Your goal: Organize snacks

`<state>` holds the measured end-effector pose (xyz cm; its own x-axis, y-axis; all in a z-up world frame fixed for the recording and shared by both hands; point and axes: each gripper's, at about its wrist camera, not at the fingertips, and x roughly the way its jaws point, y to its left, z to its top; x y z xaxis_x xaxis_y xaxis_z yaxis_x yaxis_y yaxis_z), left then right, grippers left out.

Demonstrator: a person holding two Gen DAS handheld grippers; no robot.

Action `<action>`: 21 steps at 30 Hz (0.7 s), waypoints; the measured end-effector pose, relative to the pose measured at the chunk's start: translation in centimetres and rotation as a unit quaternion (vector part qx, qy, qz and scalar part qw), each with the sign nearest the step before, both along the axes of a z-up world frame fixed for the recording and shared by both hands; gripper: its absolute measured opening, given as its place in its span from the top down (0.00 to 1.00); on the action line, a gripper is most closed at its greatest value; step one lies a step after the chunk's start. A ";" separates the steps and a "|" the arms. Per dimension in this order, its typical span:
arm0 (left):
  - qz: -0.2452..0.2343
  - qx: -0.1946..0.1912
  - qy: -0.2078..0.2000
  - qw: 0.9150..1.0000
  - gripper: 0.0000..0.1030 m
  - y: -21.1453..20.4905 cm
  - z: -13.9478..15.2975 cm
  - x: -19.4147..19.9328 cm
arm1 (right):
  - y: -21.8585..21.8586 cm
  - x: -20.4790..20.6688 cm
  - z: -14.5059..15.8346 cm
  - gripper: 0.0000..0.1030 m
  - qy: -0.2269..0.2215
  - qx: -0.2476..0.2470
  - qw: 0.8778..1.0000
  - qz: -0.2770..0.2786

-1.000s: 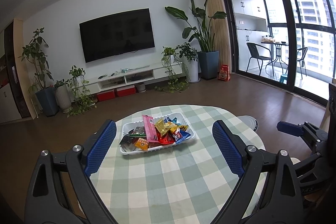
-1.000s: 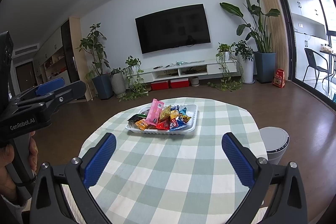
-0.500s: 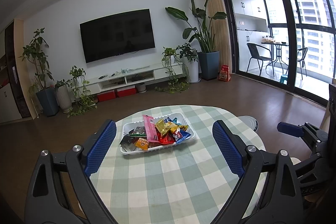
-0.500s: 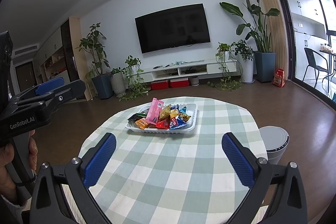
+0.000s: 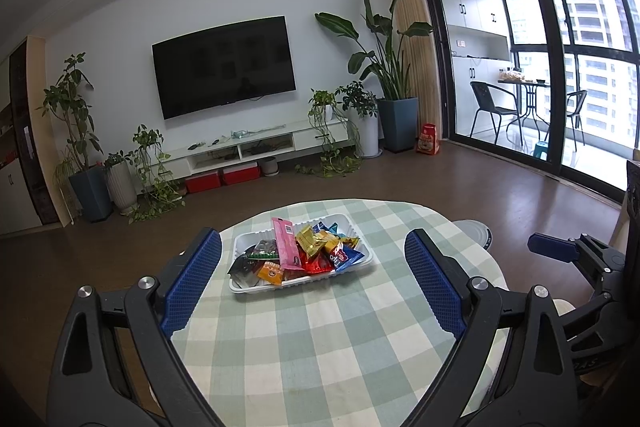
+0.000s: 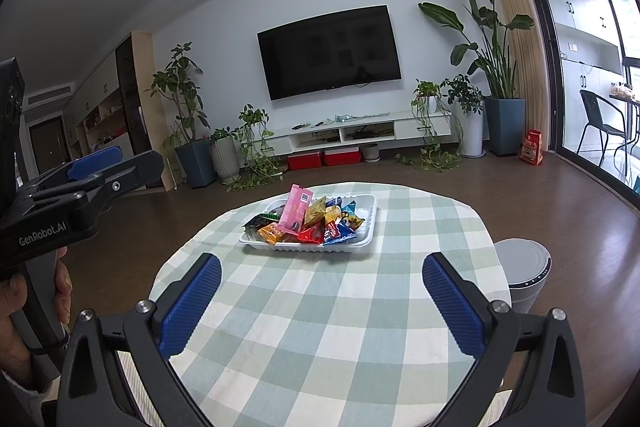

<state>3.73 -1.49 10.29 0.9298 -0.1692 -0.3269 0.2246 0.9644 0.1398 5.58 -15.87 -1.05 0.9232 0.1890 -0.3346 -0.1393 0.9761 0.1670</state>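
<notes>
Snack packets (image 5: 304, 255): all heaped in white tray (image 5: 362, 261) on checked tablecloth (image 5: 320, 339); none outside. Left gripper (image 5: 312, 287), right gripper (image 6: 322, 301): wide, empty, well short of tray.

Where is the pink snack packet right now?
The pink snack packet lies on top of the snack pile in the white tray on the checked tablecloth, left of the gold packet, ahead of both open tools.
</notes>
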 end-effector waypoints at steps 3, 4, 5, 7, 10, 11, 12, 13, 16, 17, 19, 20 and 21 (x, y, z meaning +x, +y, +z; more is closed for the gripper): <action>0.000 0.001 0.000 1.000 0.09 0.0 0.0 0.0 | -0.1 -0.2 0.0 0.00 0.000 0.000 1.000 0.000; 0.000 0.000 -0.001 1.000 0.09 0.0 -0.1 0.0 | 0.0 -0.1 0.0 0.00 0.000 0.001 1.000 0.000; 0.000 0.000 -0.001 1.000 0.09 0.0 0.0 0.0 | 0.0 -0.1 0.0 0.00 0.000 0.001 1.000 0.000; 0.000 0.001 -0.001 1.000 0.09 0.0 0.0 -0.1 | 0.0 -0.1 0.0 0.00 0.001 0.000 1.000 0.000; 0.000 0.001 -0.001 1.000 0.09 0.0 0.0 -0.1 | 0.0 0.0 0.0 0.00 0.001 0.000 1.000 0.001; 0.001 0.000 -0.001 1.000 0.09 0.0 0.0 -0.1 | 0.0 0.0 0.0 0.00 0.002 0.000 1.000 0.001; 0.000 0.000 -0.001 1.000 0.09 0.0 0.0 -0.1 | -0.1 -0.2 0.0 0.00 0.002 0.000 1.000 0.001; 0.000 0.000 -0.001 1.000 0.09 0.0 0.0 -0.1 | 0.0 0.0 0.0 0.00 0.002 0.000 1.000 0.001; 0.000 0.001 -0.001 1.000 0.09 0.0 -0.1 -0.1 | 0.0 -0.1 0.0 0.00 0.001 0.000 1.000 0.001; -0.001 0.001 -0.001 1.000 0.09 0.0 0.0 -0.1 | 0.0 0.0 0.0 0.00 0.002 0.000 1.000 0.002; 0.000 0.000 -0.001 1.000 0.09 0.0 -0.1 -0.1 | 0.0 -0.1 0.0 0.00 0.003 0.000 1.000 0.002; 0.000 0.000 -0.001 1.000 0.09 0.0 0.0 -0.1 | -0.1 -0.2 0.0 0.00 0.002 0.000 1.000 0.002; 0.000 0.000 -0.001 1.000 0.09 0.0 -0.1 -0.1 | -0.1 -0.3 0.0 0.00 0.002 0.000 1.000 0.002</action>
<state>3.63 -1.52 10.19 0.9303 -0.1691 -0.3255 0.2246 0.9642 0.1411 5.32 -15.95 -1.07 0.9208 0.1933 -0.3387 -0.1430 0.9754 0.1678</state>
